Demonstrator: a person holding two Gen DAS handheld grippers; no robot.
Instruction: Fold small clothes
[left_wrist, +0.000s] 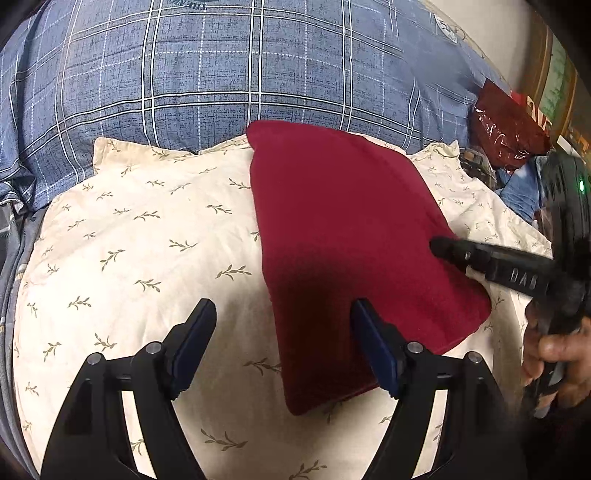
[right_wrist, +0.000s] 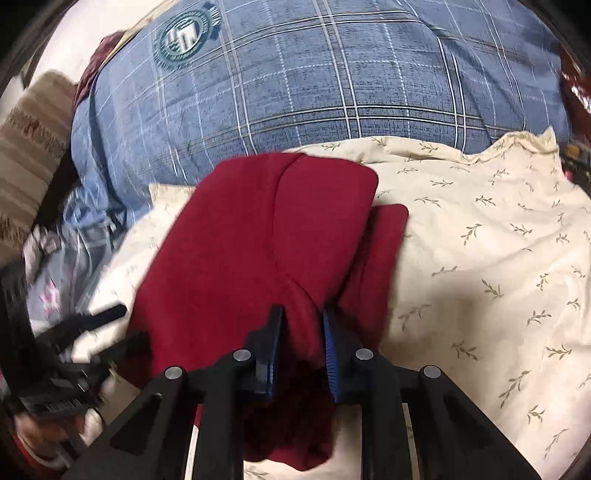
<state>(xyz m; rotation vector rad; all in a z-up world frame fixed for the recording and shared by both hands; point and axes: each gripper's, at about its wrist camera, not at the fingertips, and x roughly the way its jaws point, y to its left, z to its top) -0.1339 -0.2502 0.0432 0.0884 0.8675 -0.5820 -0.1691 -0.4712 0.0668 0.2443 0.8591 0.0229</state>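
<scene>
The right claw (right_wrist: 301, 332) is clamped on a fold of the dark red garment (right_wrist: 266, 236), its blue-padded fingers nearly together with cloth bunched between them. The left claw (left_wrist: 282, 332) hangs wide open over the garment's (left_wrist: 354, 236) near left edge, gripping nothing; whether its right finger touches the cloth cannot be told. The folded garment lies on a cream leaf-print pillow (left_wrist: 147, 229), with a blue plaid duvet (left_wrist: 229, 62) on the far side.
</scene>
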